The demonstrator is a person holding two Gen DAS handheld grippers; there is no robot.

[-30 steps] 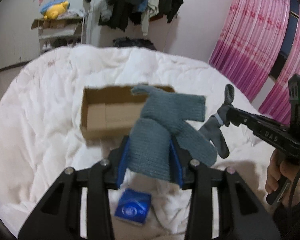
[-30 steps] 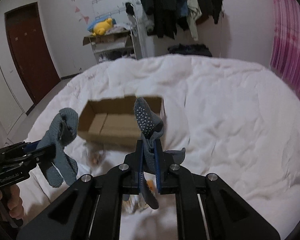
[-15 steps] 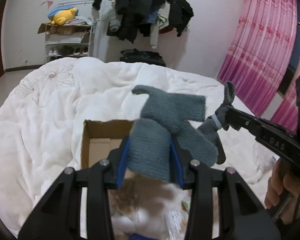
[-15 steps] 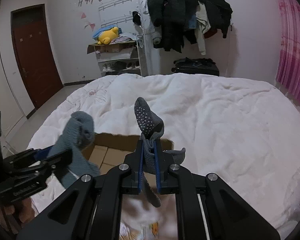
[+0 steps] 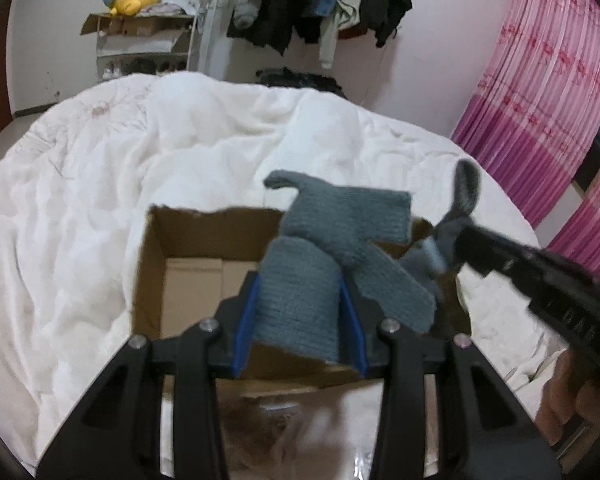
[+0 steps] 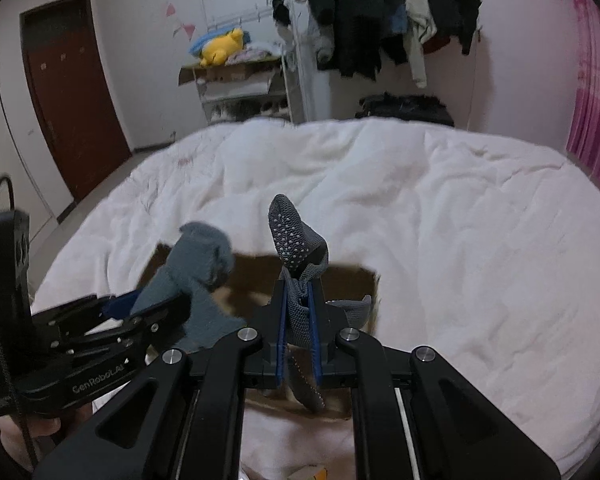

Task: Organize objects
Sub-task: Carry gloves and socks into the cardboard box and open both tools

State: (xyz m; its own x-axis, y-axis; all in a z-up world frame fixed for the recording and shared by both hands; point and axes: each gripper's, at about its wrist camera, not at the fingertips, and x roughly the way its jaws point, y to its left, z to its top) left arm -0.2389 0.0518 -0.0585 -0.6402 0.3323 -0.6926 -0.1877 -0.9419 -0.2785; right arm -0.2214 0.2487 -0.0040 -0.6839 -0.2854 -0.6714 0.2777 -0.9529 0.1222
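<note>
My left gripper (image 5: 298, 300) is shut on a grey-blue knitted glove (image 5: 340, 232) and holds it above an open cardboard box (image 5: 152, 264) on the white bed. My right gripper (image 6: 298, 304) is shut on a dark grey sock with white grip dots (image 6: 290, 232), also above the box (image 6: 256, 272). The right gripper with its sock (image 5: 466, 188) shows at the right of the left wrist view, over the box's right end. The left gripper with the glove (image 6: 196, 256) shows at the left of the right wrist view.
A white quilt (image 5: 80, 200) covers the bed around the box. A clothes rack (image 6: 380, 20) and a shelf with a yellow plush toy (image 6: 220, 46) stand at the far wall. Pink curtains (image 5: 540, 92) hang on the right. A brown door (image 6: 68, 92) is at the left.
Both grippers have moved forward over the box with glove and sock still held. The box now lies directly below them, and the blue packet has left the left wrist view.
</note>
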